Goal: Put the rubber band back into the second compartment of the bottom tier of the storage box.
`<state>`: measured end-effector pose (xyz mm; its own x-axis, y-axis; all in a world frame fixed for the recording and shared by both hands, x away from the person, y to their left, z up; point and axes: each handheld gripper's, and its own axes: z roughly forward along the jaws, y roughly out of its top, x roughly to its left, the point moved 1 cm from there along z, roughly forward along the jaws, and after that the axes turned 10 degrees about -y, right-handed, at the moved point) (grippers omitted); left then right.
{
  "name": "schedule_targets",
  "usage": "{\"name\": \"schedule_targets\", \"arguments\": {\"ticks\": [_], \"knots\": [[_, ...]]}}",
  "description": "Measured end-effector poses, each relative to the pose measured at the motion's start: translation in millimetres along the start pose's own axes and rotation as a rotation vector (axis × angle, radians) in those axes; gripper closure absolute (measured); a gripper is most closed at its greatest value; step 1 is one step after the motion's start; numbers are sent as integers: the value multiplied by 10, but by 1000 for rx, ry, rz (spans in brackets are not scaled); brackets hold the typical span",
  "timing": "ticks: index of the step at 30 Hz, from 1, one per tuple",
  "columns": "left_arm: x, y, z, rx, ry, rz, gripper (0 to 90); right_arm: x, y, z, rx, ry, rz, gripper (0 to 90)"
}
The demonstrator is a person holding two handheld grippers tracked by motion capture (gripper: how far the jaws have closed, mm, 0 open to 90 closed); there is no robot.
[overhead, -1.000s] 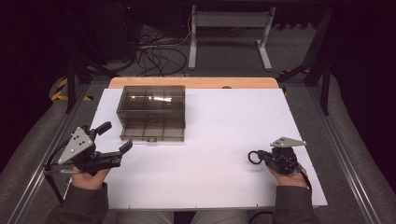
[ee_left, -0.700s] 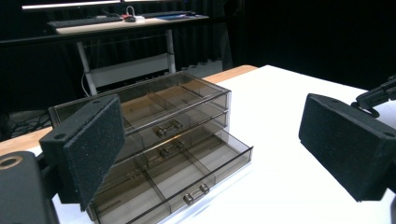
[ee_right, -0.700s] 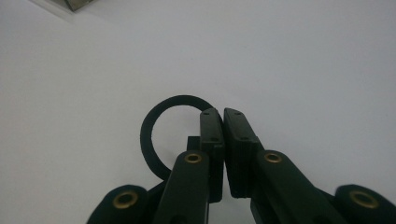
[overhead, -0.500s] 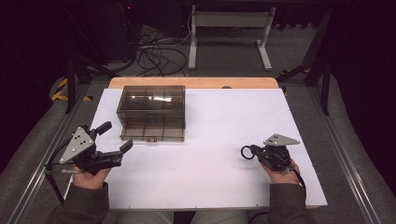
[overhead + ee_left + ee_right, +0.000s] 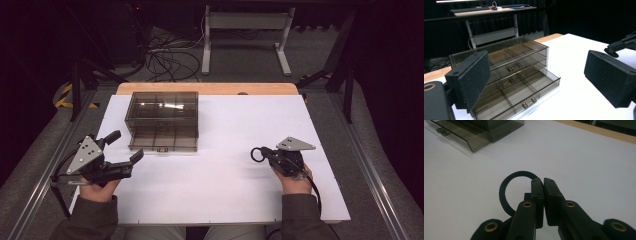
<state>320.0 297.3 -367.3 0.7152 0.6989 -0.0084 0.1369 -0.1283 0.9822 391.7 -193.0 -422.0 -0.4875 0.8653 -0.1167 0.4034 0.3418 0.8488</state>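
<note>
A smoky transparent drawer box (image 5: 162, 111) (image 5: 506, 51) stands on the white tabletop (image 5: 235, 120), left of centre. Its bottom drawer (image 5: 161, 145) (image 5: 524, 91) is pulled out, and I see nothing in its compartments. My left gripper (image 5: 126, 145) (image 5: 541, 80) hovers near the table's left edge, just left of that drawer, open with nothing between its pads (image 5: 472, 81). My right gripper (image 5: 266, 154) (image 5: 543, 183) is low over the right half of the table, shut on a thin black ring (image 5: 256, 154) (image 5: 507, 191) that sticks out to its left.
A wooden strip (image 5: 210, 88) runs along the far table edge. Metal rails (image 5: 372, 185) flank the table on both sides. Beyond it are a desk frame (image 5: 245, 30) and loose cables (image 5: 167, 55) on the floor. A corner of the drawer box (image 5: 481, 132) appears in the right gripper view.
My right gripper has carried the ring leftward and a little farther from the front edge. The left gripper and the drawer box have not moved.
</note>
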Motion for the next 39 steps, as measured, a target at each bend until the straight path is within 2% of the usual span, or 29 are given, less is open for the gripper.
{"name": "schedule_targets", "arguments": {"ticks": [6,20,39], "knots": [[10,1,1,0,1,-4,79,59,75,64,-20,16,0,878],[27,11,-15,-5,1,-2,78,319,308,247,-66,61,-48,878],[32,10,-13,-2,-5,-5,79,579,531,385,-117,112,-88,877]]}}
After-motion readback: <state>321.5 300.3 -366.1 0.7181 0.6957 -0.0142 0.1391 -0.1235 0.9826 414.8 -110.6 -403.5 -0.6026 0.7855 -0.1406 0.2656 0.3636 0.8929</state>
